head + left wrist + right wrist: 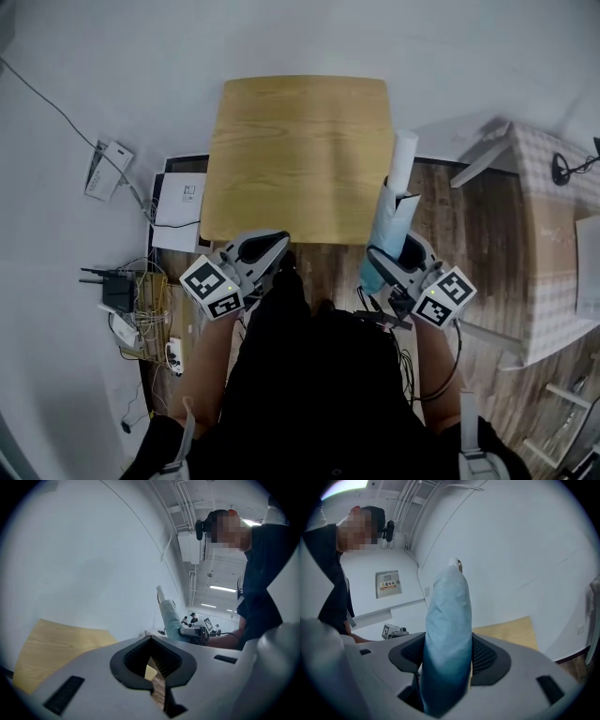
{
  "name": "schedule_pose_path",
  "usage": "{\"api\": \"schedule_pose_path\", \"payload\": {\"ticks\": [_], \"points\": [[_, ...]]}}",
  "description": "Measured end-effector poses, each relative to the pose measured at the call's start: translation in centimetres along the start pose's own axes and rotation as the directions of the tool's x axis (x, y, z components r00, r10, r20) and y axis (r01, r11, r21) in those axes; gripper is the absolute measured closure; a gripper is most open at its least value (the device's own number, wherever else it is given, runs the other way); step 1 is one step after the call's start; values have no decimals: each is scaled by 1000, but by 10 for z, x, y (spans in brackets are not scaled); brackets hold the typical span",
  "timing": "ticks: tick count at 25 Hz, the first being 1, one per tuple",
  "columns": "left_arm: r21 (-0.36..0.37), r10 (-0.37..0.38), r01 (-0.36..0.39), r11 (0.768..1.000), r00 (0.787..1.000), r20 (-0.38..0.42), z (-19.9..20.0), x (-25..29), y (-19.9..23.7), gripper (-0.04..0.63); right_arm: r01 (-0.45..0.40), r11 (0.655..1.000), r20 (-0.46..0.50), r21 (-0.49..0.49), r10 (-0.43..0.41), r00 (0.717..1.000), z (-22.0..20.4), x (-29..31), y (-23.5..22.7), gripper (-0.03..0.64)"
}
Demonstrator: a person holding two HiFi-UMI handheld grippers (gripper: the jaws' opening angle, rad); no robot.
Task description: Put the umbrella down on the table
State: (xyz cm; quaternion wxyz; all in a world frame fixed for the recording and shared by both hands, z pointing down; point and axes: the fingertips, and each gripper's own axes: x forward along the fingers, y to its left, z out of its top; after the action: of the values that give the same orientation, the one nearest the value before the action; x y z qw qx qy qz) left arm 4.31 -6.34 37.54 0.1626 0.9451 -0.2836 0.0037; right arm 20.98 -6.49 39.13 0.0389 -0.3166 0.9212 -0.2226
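Observation:
A folded light-blue umbrella [388, 223] with a white handle end stands nearly upright just off the right front corner of the wooden table [300, 159]. My right gripper [386, 264] is shut on its lower part. In the right gripper view the umbrella [447, 634] fills the gap between the jaws of my right gripper [447, 670], and the table [511, 632] lies behind it. My left gripper [272, 249] hovers at the table's front left edge with nothing in it. In the left gripper view my left gripper [152, 670] has its jaws together, with the umbrella [171, 618] off to the right.
A router and tangled cables [122, 295] lie on the floor at the left, beside a white box [183, 202]. A second table with a checked cloth [553, 234] stands at the right. A white wall runs behind the wooden table. My dark clothing [309, 375] fills the lower middle.

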Motion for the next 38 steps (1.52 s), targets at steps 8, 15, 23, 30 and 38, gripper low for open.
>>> {"api": "schedule_pose_path", "payload": {"ticks": [8, 15, 23, 30, 38], "points": [[29, -66, 66, 997, 998, 6, 35, 20, 68, 588, 60, 998, 6, 1, -60, 998, 34, 59, -29, 334], [45, -131, 130, 990, 991, 6, 66, 19, 127, 588, 125, 992, 14, -8, -125, 992, 59, 120, -39, 334], [61, -163, 163, 985, 987, -14, 68, 13, 187, 588, 211, 978, 2, -2, -211, 978, 70, 174, -55, 334], [-8, -164, 164, 986, 986, -9, 54, 19, 209, 588, 246, 969, -80, -8, -246, 966, 66, 198, -73, 334], [-46, -125, 124, 991, 992, -3, 37, 37, 222, 588, 217, 976, -136, 26, -211, 968, 57, 219, -112, 334]]}}
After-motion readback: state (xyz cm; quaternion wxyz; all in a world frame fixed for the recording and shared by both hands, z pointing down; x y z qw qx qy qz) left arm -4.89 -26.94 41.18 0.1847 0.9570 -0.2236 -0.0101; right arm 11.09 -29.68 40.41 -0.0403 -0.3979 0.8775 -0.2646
